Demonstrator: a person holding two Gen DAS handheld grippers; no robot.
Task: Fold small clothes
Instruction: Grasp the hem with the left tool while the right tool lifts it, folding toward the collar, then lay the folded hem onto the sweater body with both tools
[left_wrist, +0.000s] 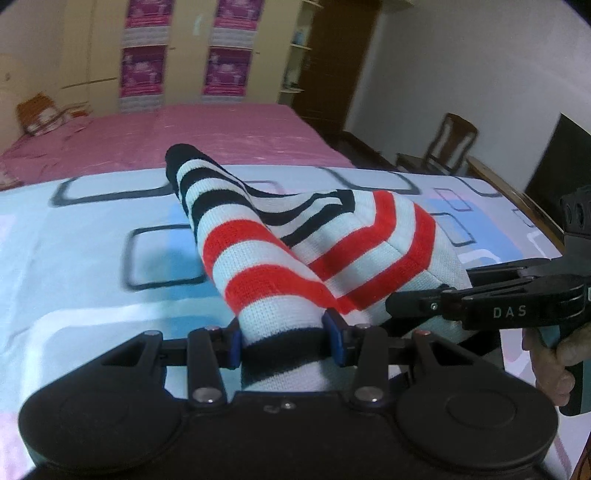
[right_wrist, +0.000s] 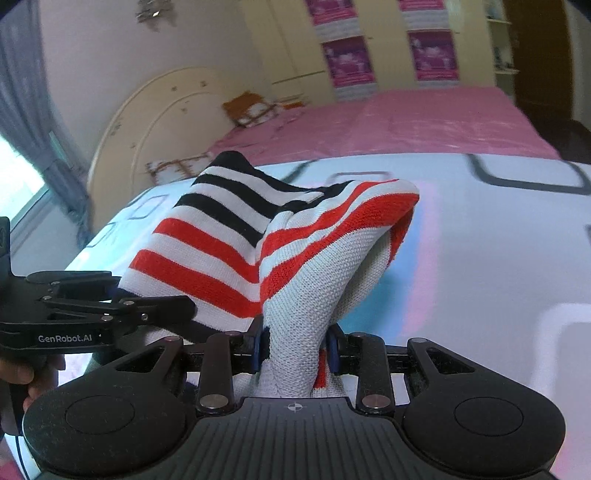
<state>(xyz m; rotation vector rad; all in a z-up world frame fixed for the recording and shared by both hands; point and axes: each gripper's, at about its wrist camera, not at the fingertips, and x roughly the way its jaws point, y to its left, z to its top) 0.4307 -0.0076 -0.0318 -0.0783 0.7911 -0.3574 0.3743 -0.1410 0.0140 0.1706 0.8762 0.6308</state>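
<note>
A striped sock (left_wrist: 266, 251), with red, white and black bands, is held up over the light blue sheet (left_wrist: 74, 258). My left gripper (left_wrist: 287, 341) is shut on its black-edged cuff end, blue pads (left_wrist: 338, 338) pressing both sides. The right gripper (left_wrist: 402, 304) comes in from the right and pinches the white part. In the right wrist view my right gripper (right_wrist: 295, 350) is shut on the sock's (right_wrist: 221, 251) white knit. There the left gripper (right_wrist: 184, 308) clamps the striped edge at the left. The black toe end points away towards the pink cover. Whether this is one sock or a pair I cannot tell.
The blue sheet (right_wrist: 480, 258), printed with dark rectangles, lies on a bed with a pink cover (left_wrist: 221, 133) behind. A wooden chair (left_wrist: 447, 144) and a dark panel stand right of the bed. A cream headboard (right_wrist: 147, 122) and pillow (right_wrist: 247, 107) sit at the far left. A hand (left_wrist: 554, 365) holds the right gripper's handle.
</note>
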